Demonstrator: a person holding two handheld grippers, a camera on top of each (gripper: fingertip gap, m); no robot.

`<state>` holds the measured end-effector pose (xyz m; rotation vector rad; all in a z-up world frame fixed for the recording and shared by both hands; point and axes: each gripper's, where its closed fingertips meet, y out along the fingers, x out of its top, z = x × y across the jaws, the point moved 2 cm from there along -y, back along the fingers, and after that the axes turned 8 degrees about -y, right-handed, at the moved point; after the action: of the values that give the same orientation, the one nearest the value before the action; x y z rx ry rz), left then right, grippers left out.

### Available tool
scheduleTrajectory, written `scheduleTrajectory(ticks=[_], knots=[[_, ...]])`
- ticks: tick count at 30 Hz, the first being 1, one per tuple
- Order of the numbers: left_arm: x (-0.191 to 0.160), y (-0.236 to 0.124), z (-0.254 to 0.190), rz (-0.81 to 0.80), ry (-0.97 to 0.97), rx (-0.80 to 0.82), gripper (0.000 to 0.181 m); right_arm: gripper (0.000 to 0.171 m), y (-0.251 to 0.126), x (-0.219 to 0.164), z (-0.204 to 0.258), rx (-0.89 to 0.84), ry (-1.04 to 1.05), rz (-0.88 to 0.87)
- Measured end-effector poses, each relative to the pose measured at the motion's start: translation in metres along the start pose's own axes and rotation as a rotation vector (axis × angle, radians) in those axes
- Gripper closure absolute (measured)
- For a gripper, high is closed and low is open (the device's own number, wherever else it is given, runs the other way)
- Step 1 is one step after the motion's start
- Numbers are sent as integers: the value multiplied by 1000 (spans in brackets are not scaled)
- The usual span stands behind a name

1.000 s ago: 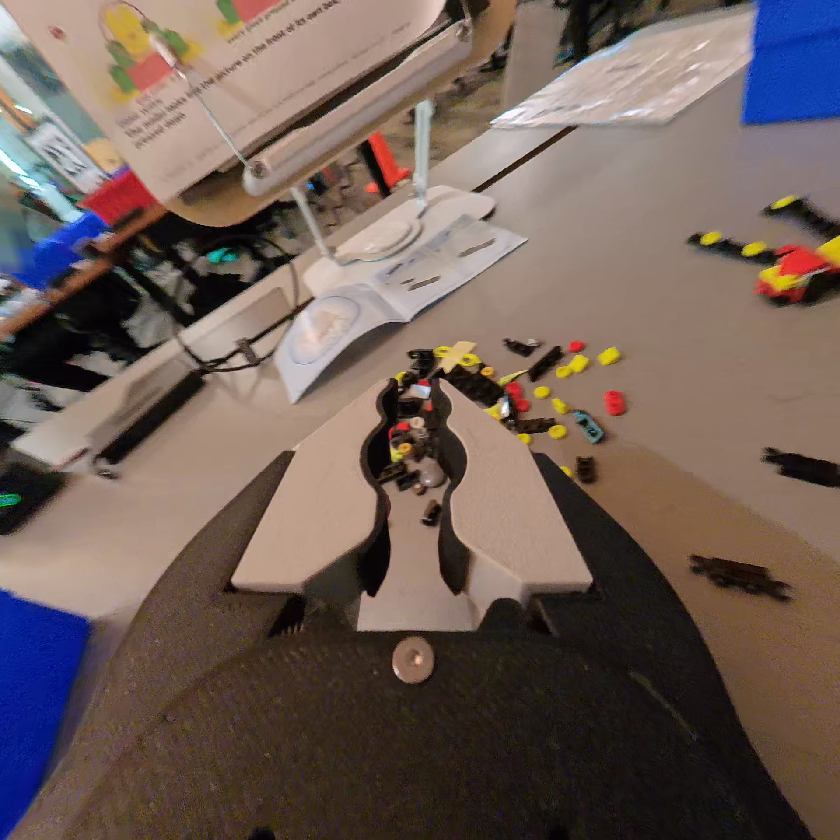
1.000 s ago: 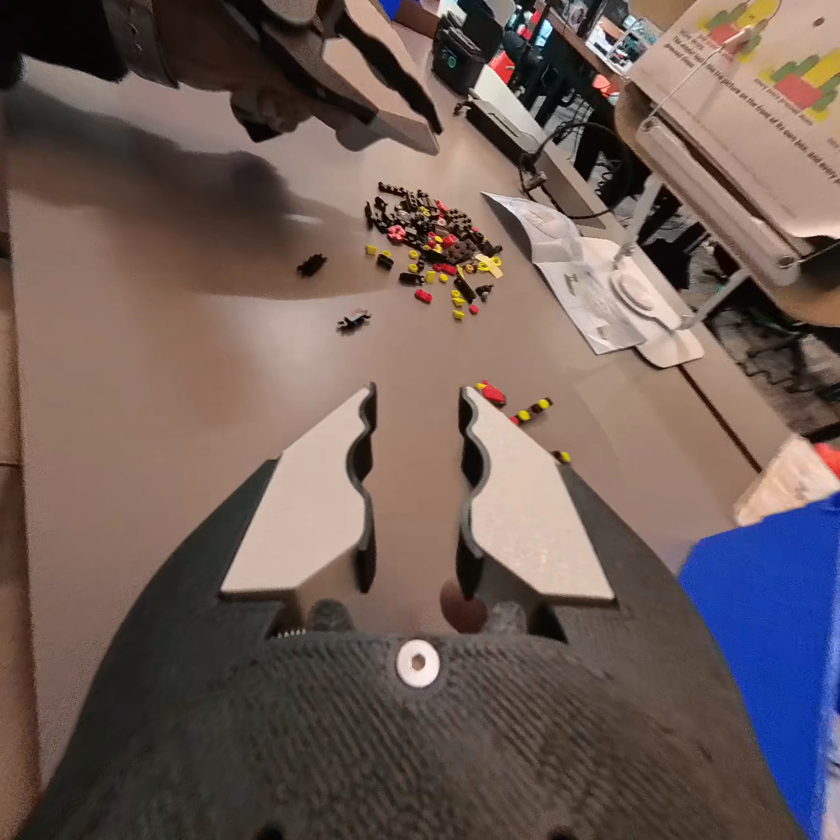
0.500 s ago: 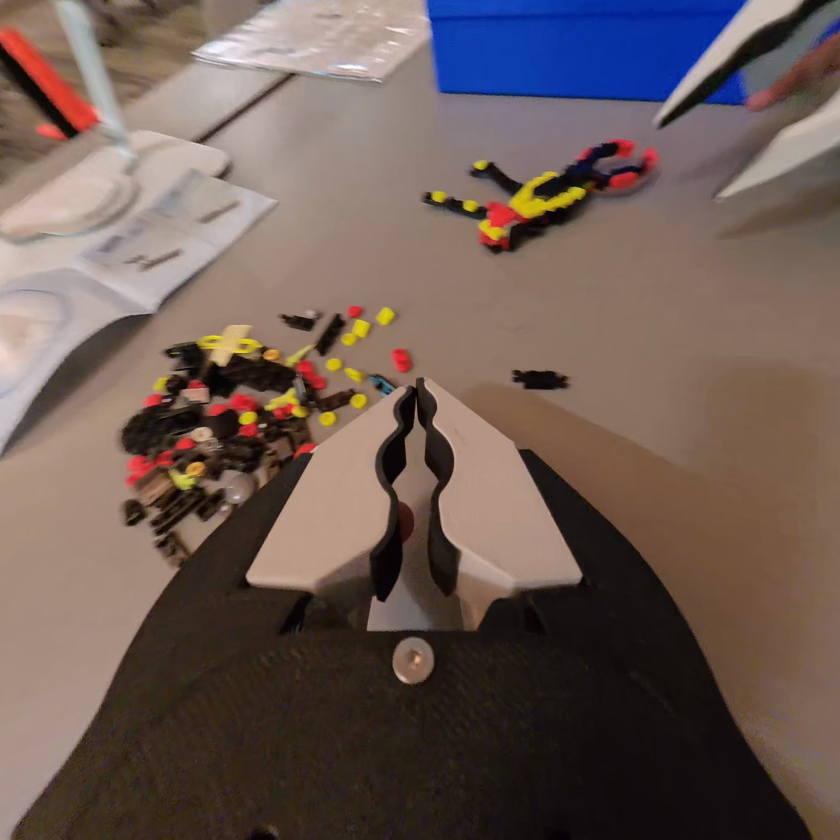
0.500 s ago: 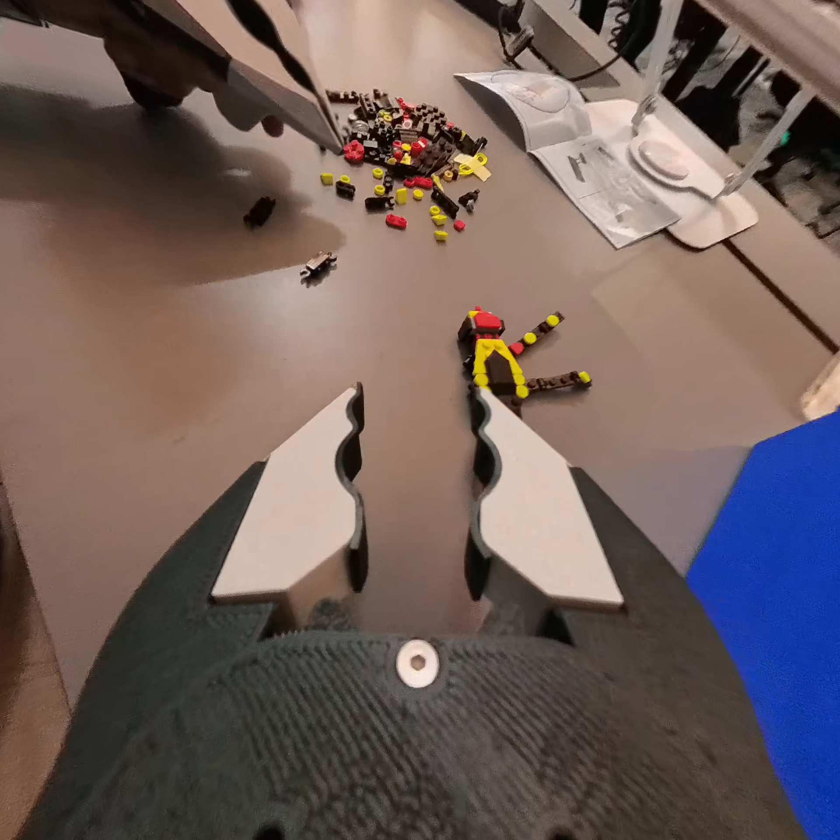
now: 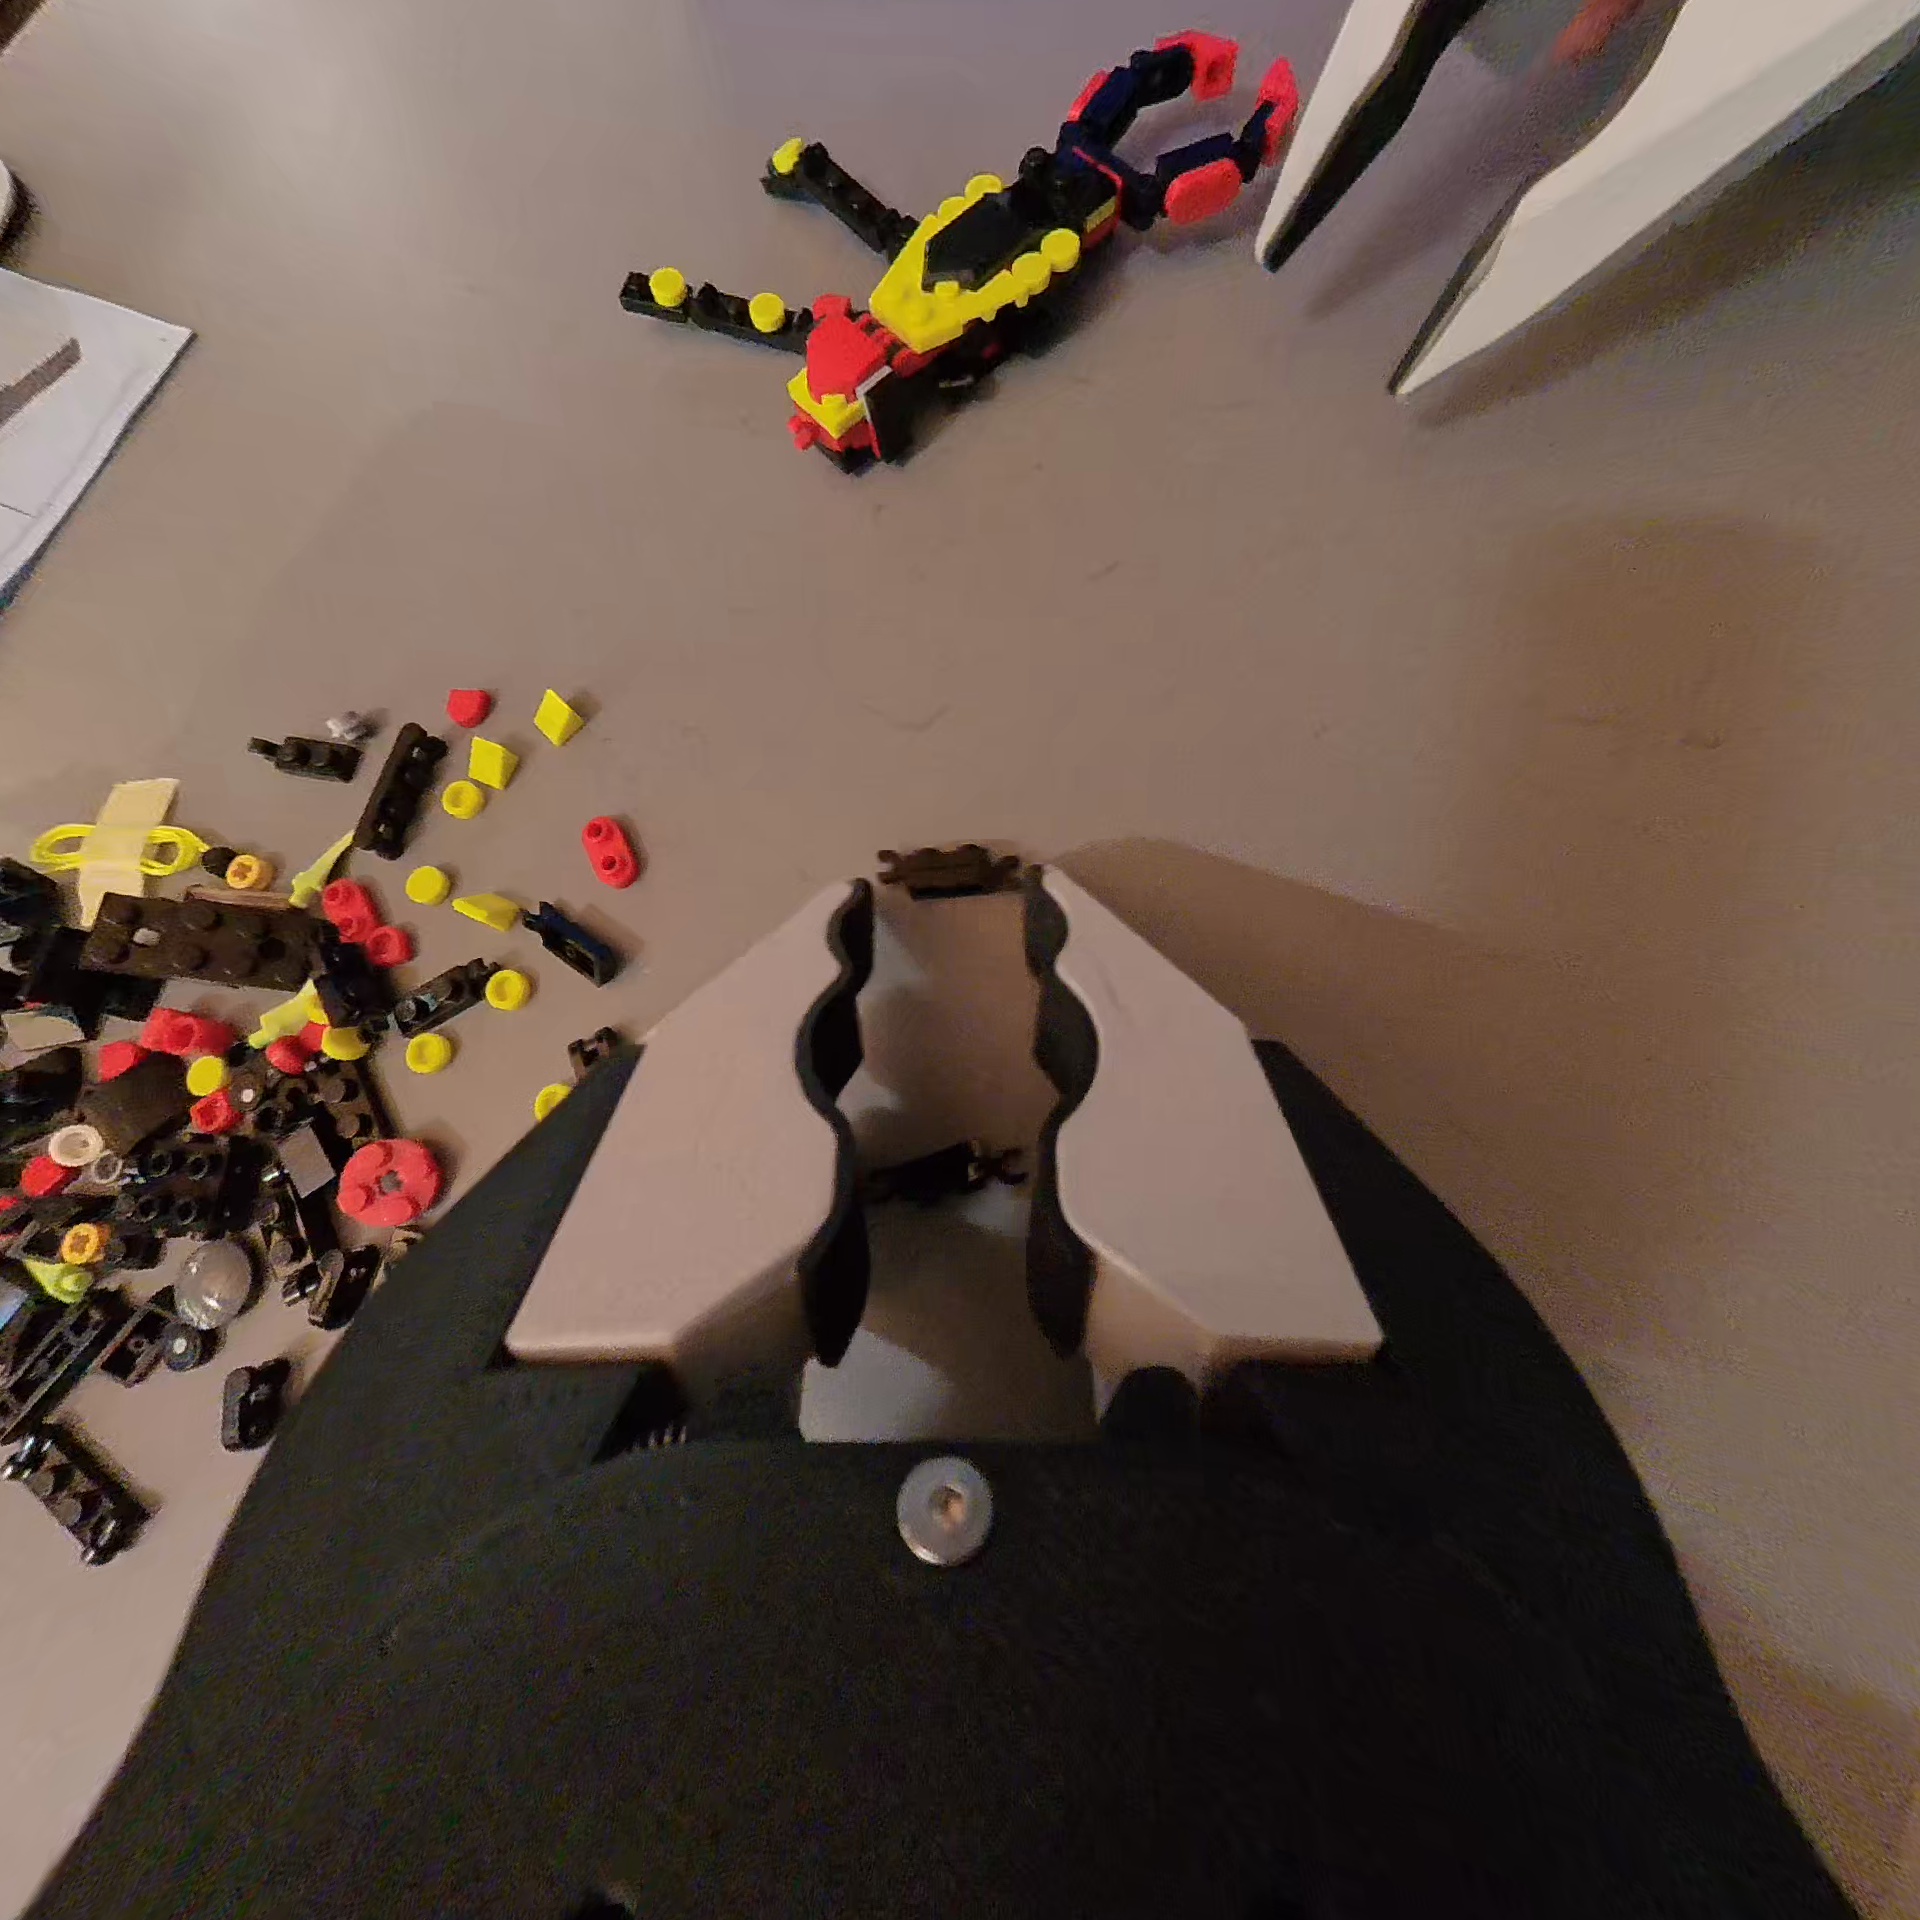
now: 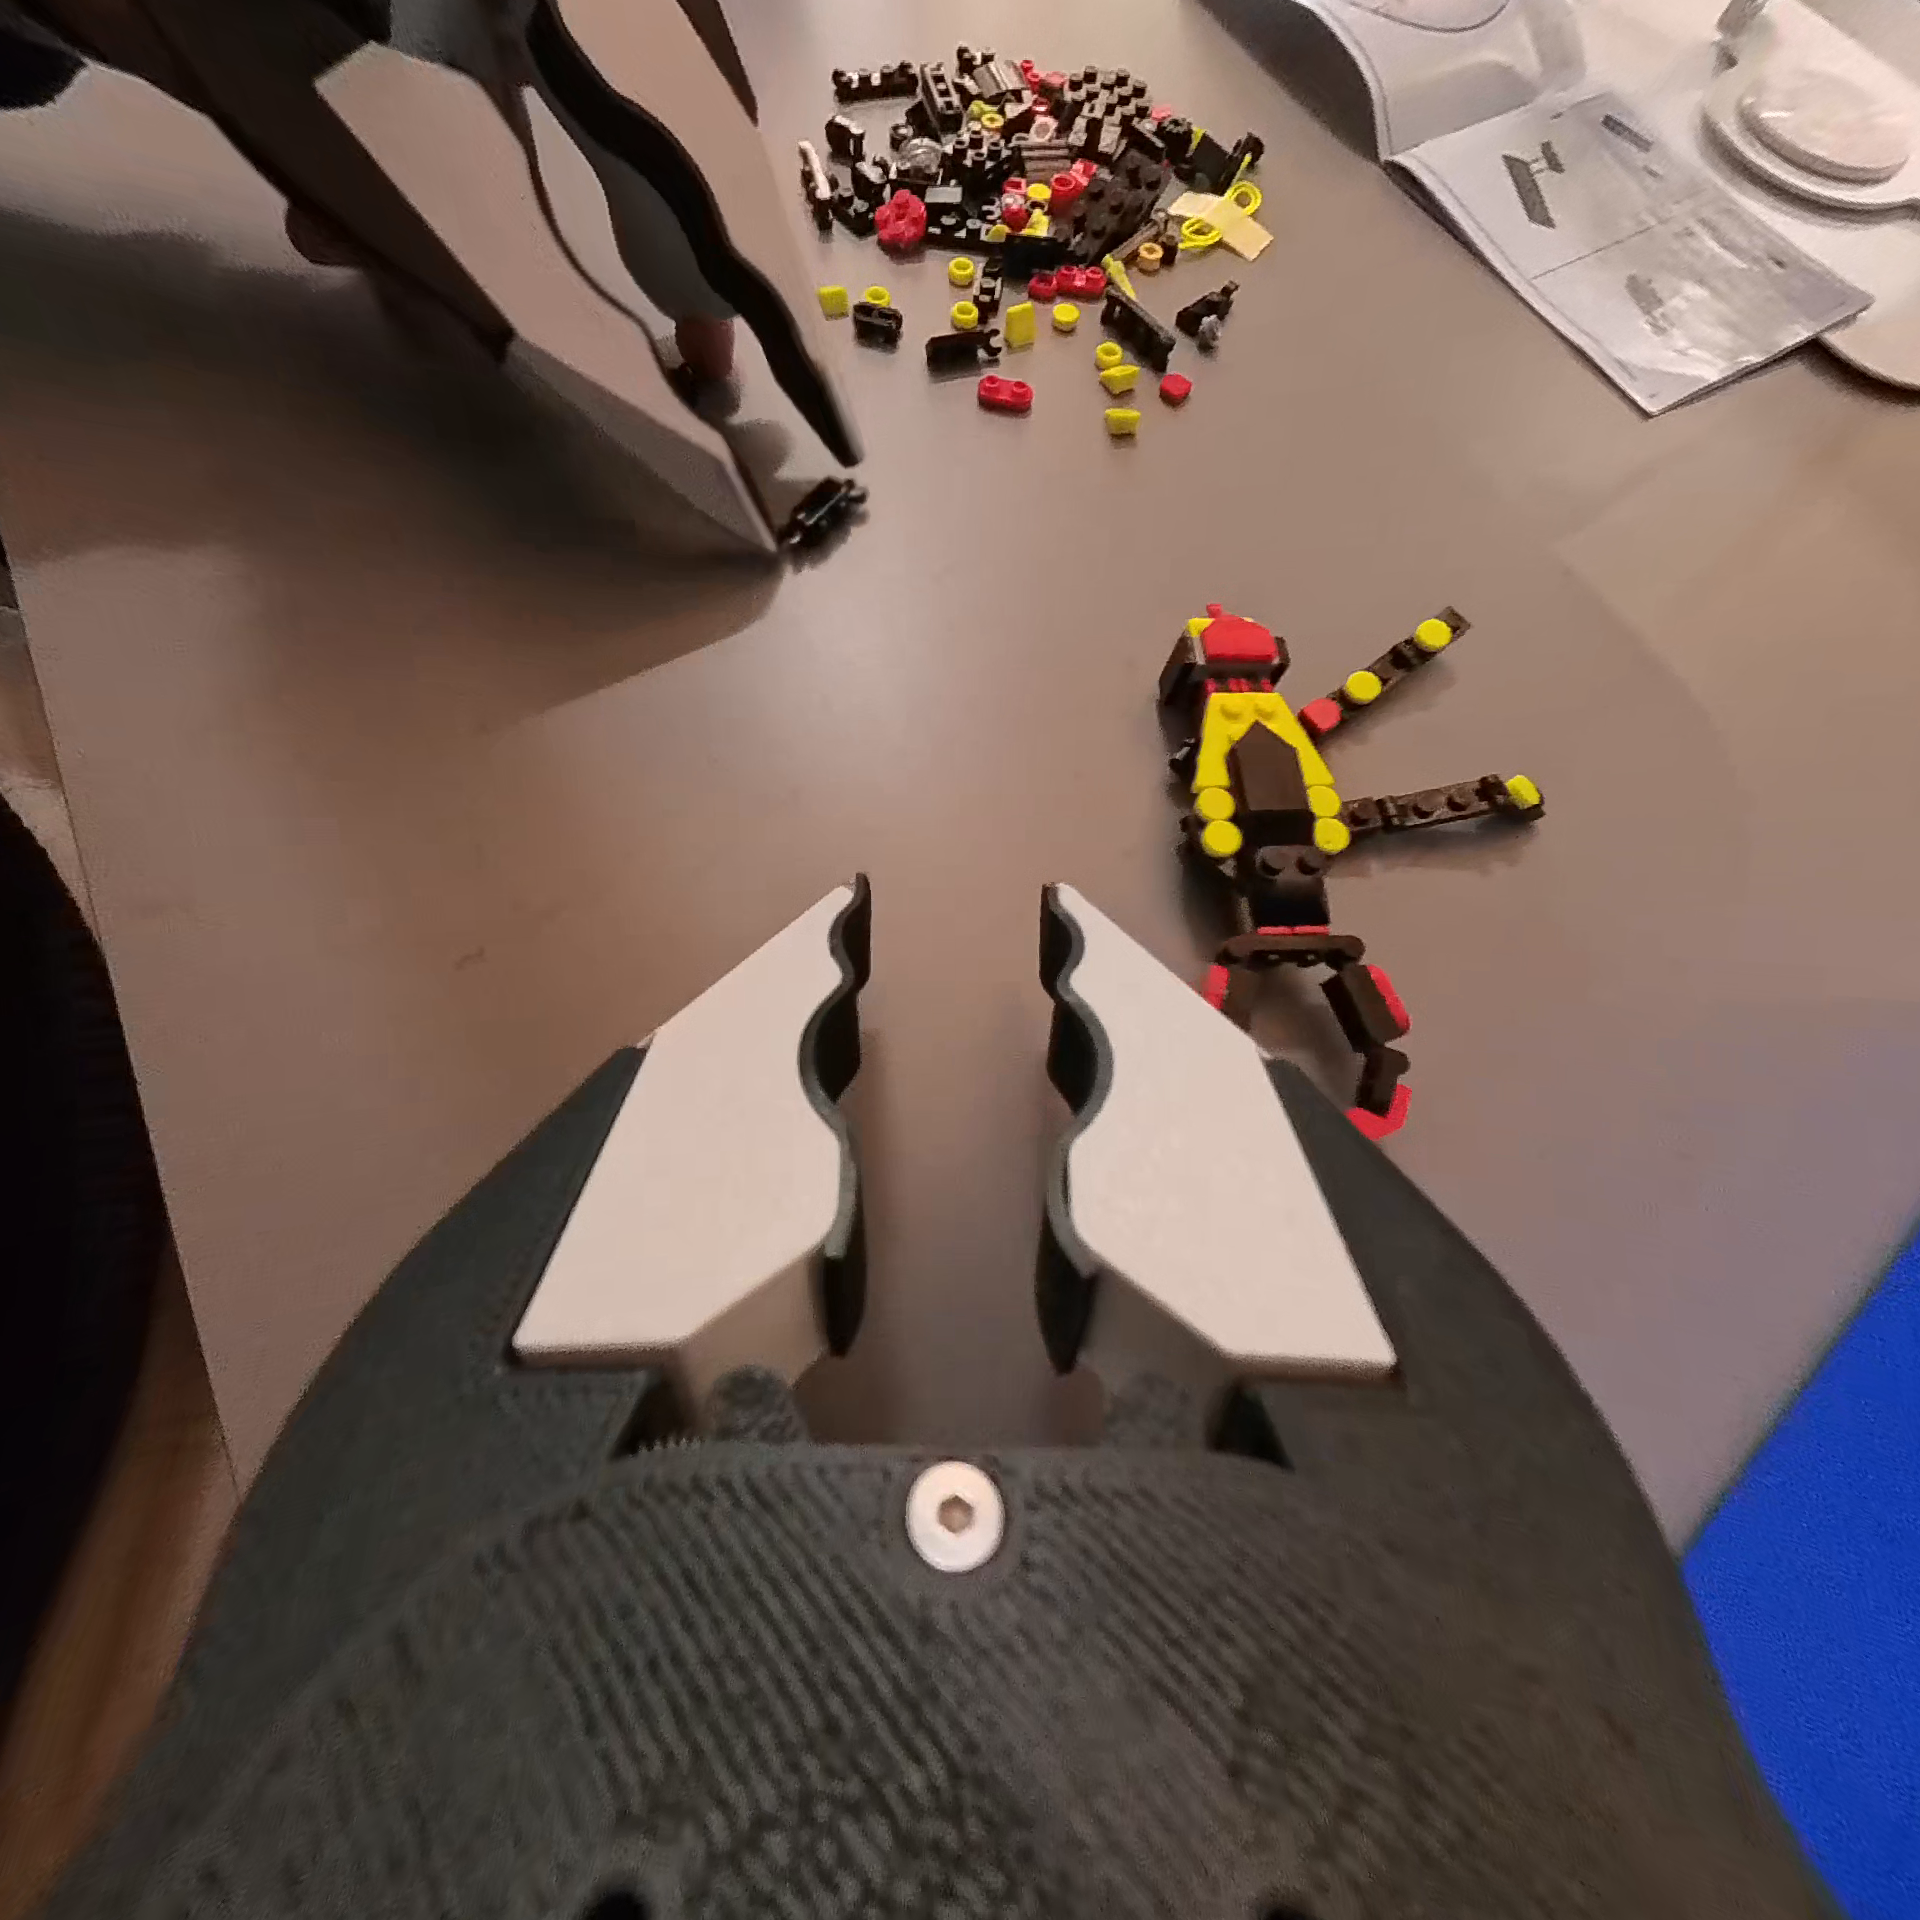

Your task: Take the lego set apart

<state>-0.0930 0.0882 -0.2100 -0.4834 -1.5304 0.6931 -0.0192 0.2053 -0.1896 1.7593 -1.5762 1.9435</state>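
Left gripper [image 5: 948,883] opens over a stray black piece [image 5: 948,869]; lego figure [image 5: 966,260] waits, still partly built.

Left wrist view: jaws, nearly closed half a second ago, now spread empty beside the loose pile [image 5: 208,1039]. Right wrist view: right gripper [image 6: 954,896] stays open and empty, now just beside the figure, ready to grasp.

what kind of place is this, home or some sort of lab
Hard to say from these views: a grey worktable with a half-built lego figure, a pile of loose pieces and an open instruction booklet.
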Motion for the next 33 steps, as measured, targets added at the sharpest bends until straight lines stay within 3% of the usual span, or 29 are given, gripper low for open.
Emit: scheduleTrajectory(ticks=[1,11,16,21,24,27,33], knots=[[1,-1,-2,-8,6,-12,162,139,1,0,1,1,-7,4],[7,-6,-7,-65,54,-34,162,139,1,-1,2,-4,-27,9],[31,-18,-36,-198,53,-177,162,137,-5,21,9,36,-24,-119],[27,-14,-39,-169,70,-174,162,139,-7,19,5,-11,-110,-93],[44,-27,-62,-237,-68,-389,162,151,-18,42,23,22,-257,-235],[58,-41,-89,-266,-230,-646,162,153,-31,67,46,61,-341,-388],[60,-48,-102,-248,-367,-855,162,145,-32,61,64,99,-499,-339]])
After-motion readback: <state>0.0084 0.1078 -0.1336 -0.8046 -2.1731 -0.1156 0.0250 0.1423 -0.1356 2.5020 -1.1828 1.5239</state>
